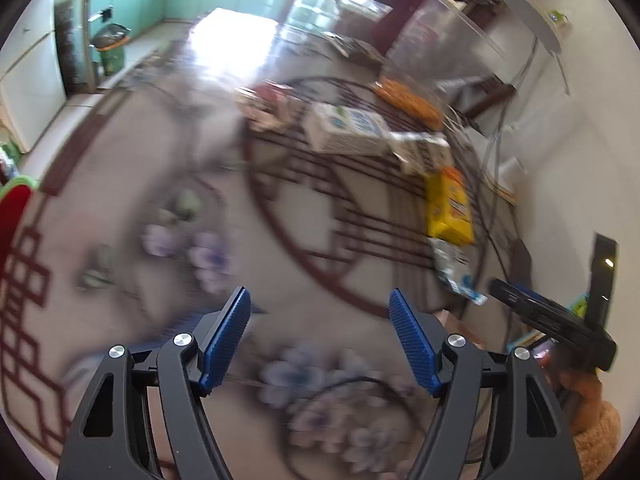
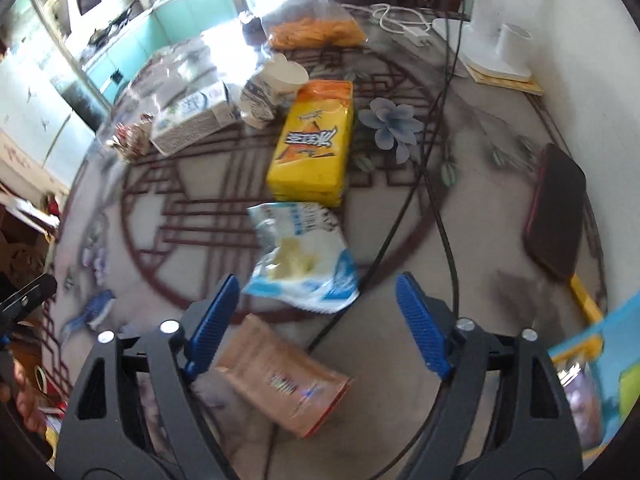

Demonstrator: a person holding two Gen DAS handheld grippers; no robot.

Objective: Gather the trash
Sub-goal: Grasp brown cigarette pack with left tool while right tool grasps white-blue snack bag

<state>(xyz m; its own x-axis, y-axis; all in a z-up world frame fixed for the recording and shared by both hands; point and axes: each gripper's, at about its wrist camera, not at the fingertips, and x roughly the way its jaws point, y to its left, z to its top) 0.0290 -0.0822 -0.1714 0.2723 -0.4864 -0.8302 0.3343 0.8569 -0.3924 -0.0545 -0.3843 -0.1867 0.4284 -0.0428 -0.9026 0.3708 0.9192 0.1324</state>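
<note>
Right under the right gripper (image 2: 316,320), a brown foil packet (image 2: 286,384) lies flat on the patterned table (image 2: 472,208), partly between the spread blue fingers, which hold nothing. Just beyond sits a torn white-and-blue wrapper (image 2: 304,256), touching a black cable (image 2: 400,216) at its right corner. Farther out, a yellow snack box (image 2: 314,148) lies lengthwise, then a crumpled paper cup (image 2: 268,92) on its side and a milk carton (image 2: 192,116) to the left, with a clear bag of orange snacks (image 2: 316,32) at the back. A dark phone (image 2: 556,208) rests well off to the right. Over on the other side, the left gripper (image 1: 320,336) is wide open too, empty, above bare flowered tabletop, in a blurred view.
</note>
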